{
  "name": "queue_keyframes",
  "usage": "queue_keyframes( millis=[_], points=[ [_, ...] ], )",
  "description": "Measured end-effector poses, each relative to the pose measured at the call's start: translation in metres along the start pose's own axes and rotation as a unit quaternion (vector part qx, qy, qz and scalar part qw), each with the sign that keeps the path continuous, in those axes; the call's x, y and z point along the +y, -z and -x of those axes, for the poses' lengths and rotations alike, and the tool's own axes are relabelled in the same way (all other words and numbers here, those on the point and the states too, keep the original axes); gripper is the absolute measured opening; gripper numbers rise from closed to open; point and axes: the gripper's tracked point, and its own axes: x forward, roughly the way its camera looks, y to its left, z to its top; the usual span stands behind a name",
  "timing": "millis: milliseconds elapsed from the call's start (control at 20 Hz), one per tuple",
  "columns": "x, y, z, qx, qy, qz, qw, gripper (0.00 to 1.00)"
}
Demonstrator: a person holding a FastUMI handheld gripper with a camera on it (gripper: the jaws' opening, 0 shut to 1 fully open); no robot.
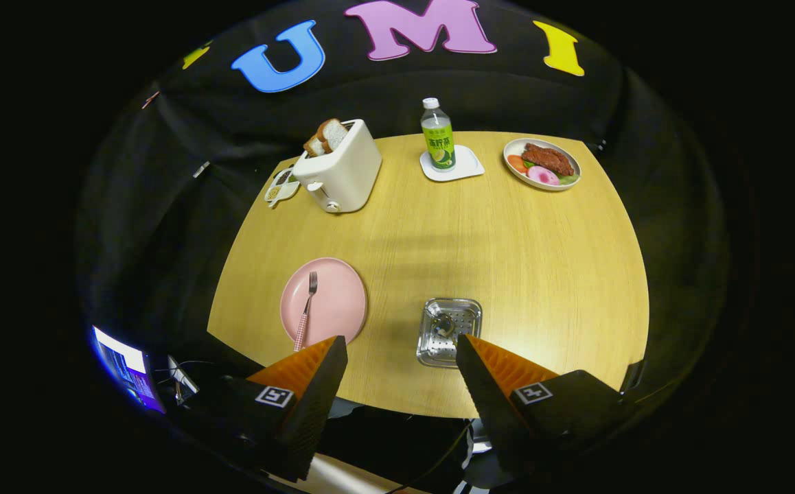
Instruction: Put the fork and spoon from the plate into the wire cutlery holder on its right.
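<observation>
1. Gripper view: the claw [401,357] stands wide open and holds nothing. It is raised above the near edge of the bench [507,261].
2. The plate [324,300] lies at lower left of centre, just ahead of the left finger. The fork [306,310] rests on it, tines pointing away and handle reaching over the near rim, close to that finger's tip.
3. The holder [449,331] sits to the plate's right, just ahead of the right finger. A dark item lies inside it; whether this is the spoon cannot be told.
4. Judgement: the fork pickup appears to be in hand. The next move calls for shifting left, lowering, and closing across the handle.
5. Edges: the plate and the holder both sit near the bench's near edge.
6. Open room: bare bench lies between plate and holder. The toaster [339,168], bottle [438,134] and food dish [542,163] stand well apart at the upper frame.
</observation>
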Motion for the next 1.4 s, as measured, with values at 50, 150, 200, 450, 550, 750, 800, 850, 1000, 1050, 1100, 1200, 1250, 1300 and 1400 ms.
queue_keyframes(
  millis=[50,150,200,450,550,750,800,850,1000,1050,1100,1200,1250,1300,1400],
  points=[
    [0.016,-0.002,-0.004,-0.005,-0.012,-0.004,1.0,1.0],
    [0.045,-0.003,-0.013,-0.008,-0.03,0.002,1.0,1.0],
    [0.058,-0.003,-0.02,-0.009,-0.035,0.009,0.999,1.0],
    [0.107,0.008,-0.067,0.023,-0.048,0.03,0.998,1.0],
    [0.121,0.016,-0.089,0.041,-0.05,0.038,0.997,1.0],
    [0.146,0.047,-0.133,0.087,-0.049,0.052,0.994,1.0],
    [0.15,0.051,-0.145,0.096,-0.046,0.054,0.993,1.0],
    [0.155,0.058,-0.155,0.107,-0.045,0.057,0.992,1.0],
    [0.168,0.07,-0.186,0.134,-0.039,0.051,0.989,1.0],
    [0.169,0.076,-0.195,0.143,-0.033,0.048,0.988,1.0],
    [0.169,0.083,-0.203,0.152,-0.027,0.046,0.987,1.0],
    [0.168,0.094,-0.216,0.166,-0.015,0.039,0.985,1.0],
    [0.166,0.098,-0.221,0.171,-0.009,0.035,0.985,1.0],
    [0.165,0.102,-0.224,0.176,-0.003,0.031,0.984,1.0],
    [0.16,0.11,-0.23,0.186,0.013,0.025,0.982,0.99]
  ],
)
